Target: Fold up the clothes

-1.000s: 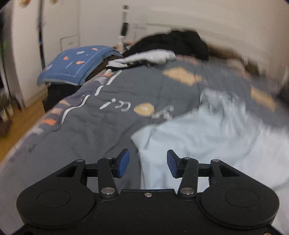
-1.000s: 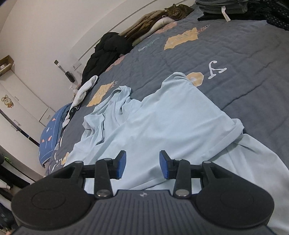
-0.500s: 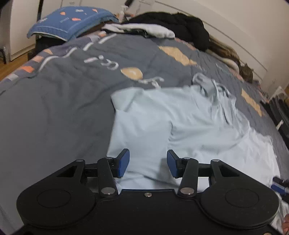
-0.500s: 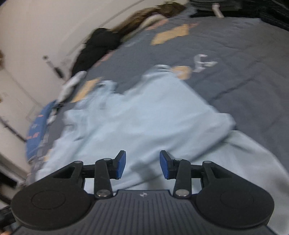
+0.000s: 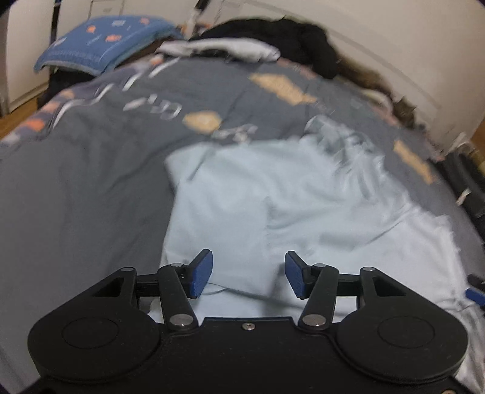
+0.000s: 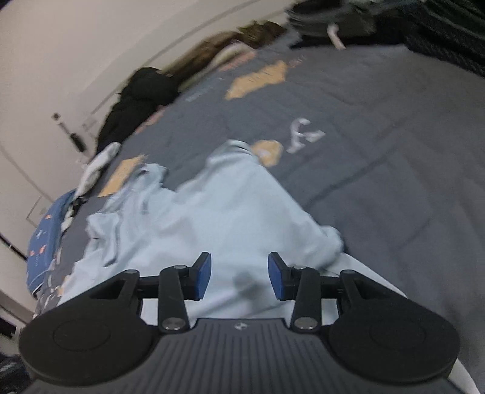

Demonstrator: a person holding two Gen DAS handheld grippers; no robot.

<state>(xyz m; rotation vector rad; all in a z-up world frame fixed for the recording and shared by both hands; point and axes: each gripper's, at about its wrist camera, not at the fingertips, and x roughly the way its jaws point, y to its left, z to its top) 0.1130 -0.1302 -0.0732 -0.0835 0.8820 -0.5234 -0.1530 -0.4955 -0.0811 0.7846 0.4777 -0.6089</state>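
Observation:
A pale blue shirt [image 5: 272, 206] lies crumpled on a grey quilted bedspread [image 5: 91, 169], partly folded over itself. My left gripper [image 5: 248, 274] hovers over the shirt's near left edge; its jaws are opening and nothing sits between the blue pads. In the right wrist view the same shirt [image 6: 212, 218] spreads across the bedspread [image 6: 394, 181]. My right gripper [image 6: 239, 274] hangs above its near part, jaws apart, gripping nothing. Both views are blurred.
A black garment [image 5: 291, 39] and a white one [image 5: 224, 50] lie at the bed's far end by the wall. A blue pillow [image 5: 103, 39] sits at the far left corner. Dark folded clothes [image 6: 394, 21] are stacked at the far right.
The left gripper has sunk closer to the shirt's near left edge and its jaws have widened. The right gripper's view has swung a little; its jaws look the same.

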